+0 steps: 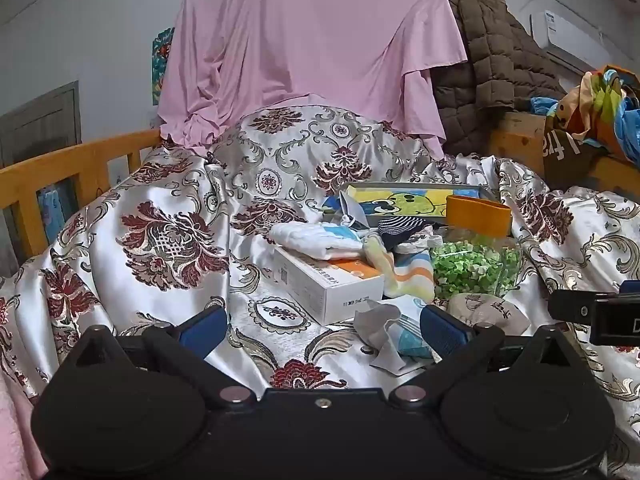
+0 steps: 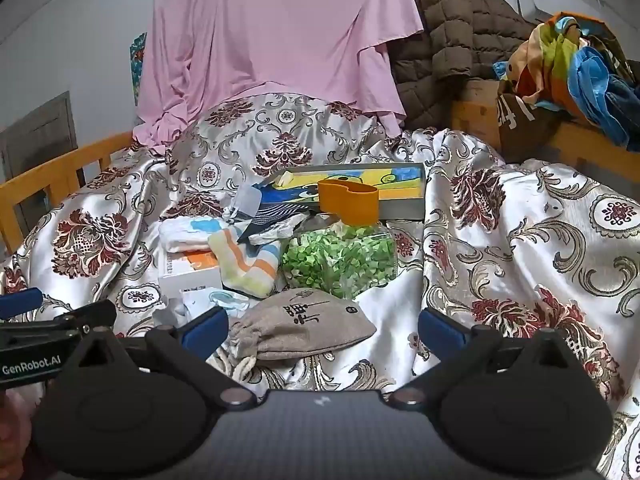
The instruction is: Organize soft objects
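Observation:
A heap of small soft things lies on the patterned satin bedspread (image 1: 160,240): a folded white cloth (image 1: 316,240), a striped pastel towel (image 1: 400,272) (image 2: 244,260), a dark striped sock (image 1: 400,228) (image 2: 276,216) and a grey drawstring pouch (image 2: 308,326) (image 1: 488,312). My left gripper (image 1: 324,330) is open and empty, just in front of a crumpled wrapper (image 1: 388,336). My right gripper (image 2: 324,330) is open and empty, with the grey pouch lying between its fingers.
A white and orange carton (image 1: 332,284), a clear jar of green bits with an orange lid (image 2: 344,256) and a flat cartoon picture box (image 2: 360,188) sit in the heap. A pink sheet (image 1: 312,40), brown quilted coat (image 1: 492,72) and wooden rail (image 1: 60,172) stand behind.

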`<move>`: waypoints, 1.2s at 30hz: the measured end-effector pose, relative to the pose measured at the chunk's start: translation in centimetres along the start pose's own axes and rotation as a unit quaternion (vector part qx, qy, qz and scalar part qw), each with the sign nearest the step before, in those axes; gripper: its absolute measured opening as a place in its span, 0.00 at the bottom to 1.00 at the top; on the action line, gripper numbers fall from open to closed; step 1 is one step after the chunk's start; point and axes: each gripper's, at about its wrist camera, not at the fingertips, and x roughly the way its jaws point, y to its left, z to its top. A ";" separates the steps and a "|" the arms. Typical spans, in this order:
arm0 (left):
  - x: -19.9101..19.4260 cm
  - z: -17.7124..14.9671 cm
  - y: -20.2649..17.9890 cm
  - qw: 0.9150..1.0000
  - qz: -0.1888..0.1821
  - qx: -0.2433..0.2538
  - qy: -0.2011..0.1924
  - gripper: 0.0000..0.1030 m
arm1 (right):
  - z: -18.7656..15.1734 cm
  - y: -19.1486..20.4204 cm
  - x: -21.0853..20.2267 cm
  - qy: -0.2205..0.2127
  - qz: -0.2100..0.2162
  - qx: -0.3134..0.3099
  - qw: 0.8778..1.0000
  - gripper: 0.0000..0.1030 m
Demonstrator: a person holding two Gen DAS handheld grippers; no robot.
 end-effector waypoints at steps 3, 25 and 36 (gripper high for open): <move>0.6 0.1 0.2 1.000 0.000 -0.005 0.012 0.99 | 0.0 0.0 0.2 0.004 0.000 -0.007 1.000 1.00; 0.6 0.1 0.6 1.000 0.003 -0.004 0.009 0.99 | -0.1 0.3 0.3 0.002 -0.001 -0.007 1.000 1.00; 0.7 0.0 0.6 1.000 0.004 -0.005 0.010 0.99 | 0.0 0.3 0.3 0.002 0.000 -0.007 1.000 1.00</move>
